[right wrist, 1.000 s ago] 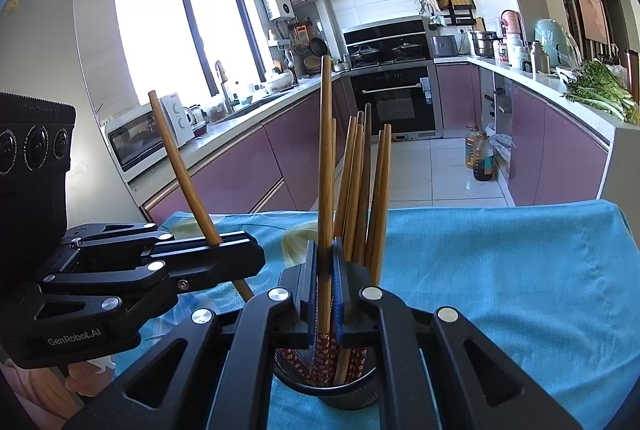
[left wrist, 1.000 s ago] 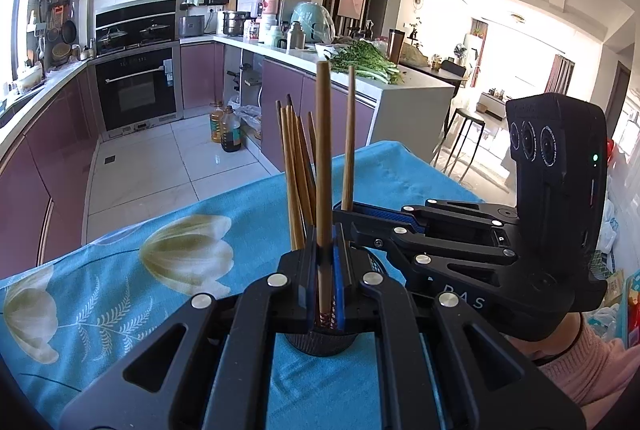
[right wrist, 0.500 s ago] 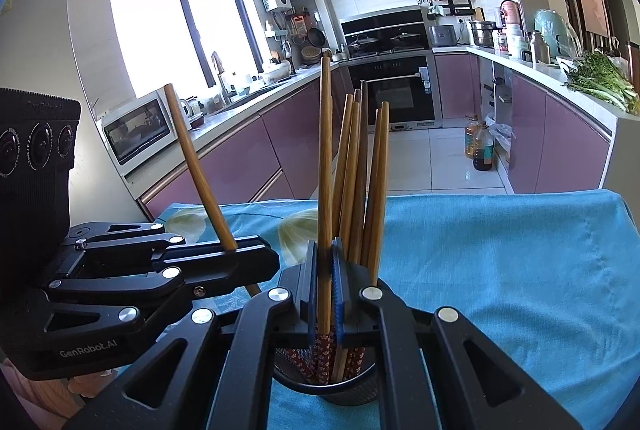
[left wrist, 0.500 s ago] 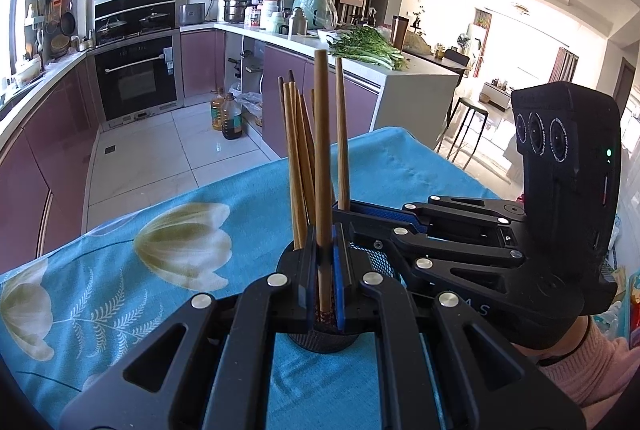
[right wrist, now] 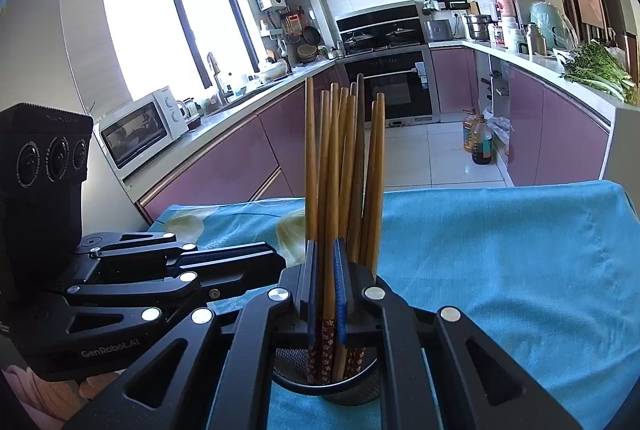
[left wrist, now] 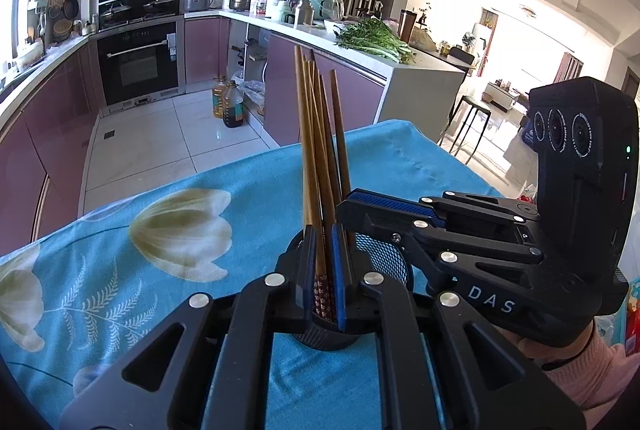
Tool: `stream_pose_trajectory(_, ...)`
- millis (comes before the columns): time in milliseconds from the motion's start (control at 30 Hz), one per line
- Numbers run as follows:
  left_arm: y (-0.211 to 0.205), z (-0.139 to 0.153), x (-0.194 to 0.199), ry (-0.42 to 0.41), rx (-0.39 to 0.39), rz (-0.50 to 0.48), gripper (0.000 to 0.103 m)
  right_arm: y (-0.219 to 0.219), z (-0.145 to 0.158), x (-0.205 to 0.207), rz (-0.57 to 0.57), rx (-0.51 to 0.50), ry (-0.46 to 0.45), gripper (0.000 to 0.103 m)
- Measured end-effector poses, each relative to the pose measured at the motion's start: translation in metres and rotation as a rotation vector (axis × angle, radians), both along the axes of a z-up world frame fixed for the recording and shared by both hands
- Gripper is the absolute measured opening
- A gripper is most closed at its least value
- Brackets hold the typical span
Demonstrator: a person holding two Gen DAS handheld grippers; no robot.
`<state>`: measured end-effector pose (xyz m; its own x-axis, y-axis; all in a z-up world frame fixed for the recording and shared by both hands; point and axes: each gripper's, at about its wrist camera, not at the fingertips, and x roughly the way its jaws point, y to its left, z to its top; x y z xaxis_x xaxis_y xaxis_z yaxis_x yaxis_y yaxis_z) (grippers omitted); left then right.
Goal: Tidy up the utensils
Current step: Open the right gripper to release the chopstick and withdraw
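The right gripper (right wrist: 325, 286) hovers over a black mesh cup (right wrist: 332, 386) on the blue tablecloth (right wrist: 500, 270), its jaws slightly parted around one of the upright wooden chopsticks (right wrist: 344, 166). The left gripper (right wrist: 276, 262) reaches in from the left, beside the cup.

- A bundle of wooden chopsticks (right wrist: 344, 170) is standing nearly upright in the holder, tips fanning slightly apart at the top.
- Their lower ends, wrapped in a red floral pattern (right wrist: 320, 354), are sitting inside the cup.
- The black mesh holder (left wrist: 384, 258) is resting upright on the blue flowered worktop (left wrist: 160, 270).
- One chopstick (left wrist: 316, 198) is leaning slightly among the rest; from the left wrist view the bundle is looking narrower.
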<state>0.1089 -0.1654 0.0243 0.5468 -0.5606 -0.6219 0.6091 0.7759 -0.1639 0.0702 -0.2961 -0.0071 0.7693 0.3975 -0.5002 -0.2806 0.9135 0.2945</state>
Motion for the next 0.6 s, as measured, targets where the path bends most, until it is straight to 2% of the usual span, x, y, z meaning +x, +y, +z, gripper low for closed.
stream_pose_trajectory(100, 0.004, -0.005, 0.001, 0.008, -0.008, 0.011, 0.015, 0.0, 0.0, -0.001, 0.004, 0.002, -0.001, 0.008)
stream_pose_trajectory(200, 0.012, -0.009, 0.0, 0.001, -0.017, 0.033, 0.023, 0.0, 0.001, -0.007, 0.01, 0.002, -0.007, 0.015)
stream_pose_trajectory(367, 0.031, -0.016, -0.009, -0.03, -0.019, 0.101, 0.035, 0.002, 0.0, -0.016, 0.01, -0.003, -0.021, 0.038)
stream_pose_trajectory(433, 0.042, -0.017, -0.013, -0.049, -0.011, 0.141, 0.043, 0.003, -0.001, -0.02, 0.014, -0.004, -0.023, 0.043)
stream_pose_trajectory(467, 0.048, -0.018, -0.015, -0.056, -0.012, 0.159, 0.049, 0.004, -0.002, -0.021, 0.012, -0.006, -0.024, 0.049)
stream_pose_trajectory(533, 0.061, -0.018, -0.019, -0.073, -0.013, 0.2, 0.055, 0.007, -0.003, -0.026, 0.011, -0.018, -0.034, 0.056)
stream_pose_trajectory(600, 0.073, -0.018, -0.024, -0.093, -0.011, 0.238, 0.068, 0.011, -0.004, -0.031, 0.018, -0.023, -0.045, 0.065)
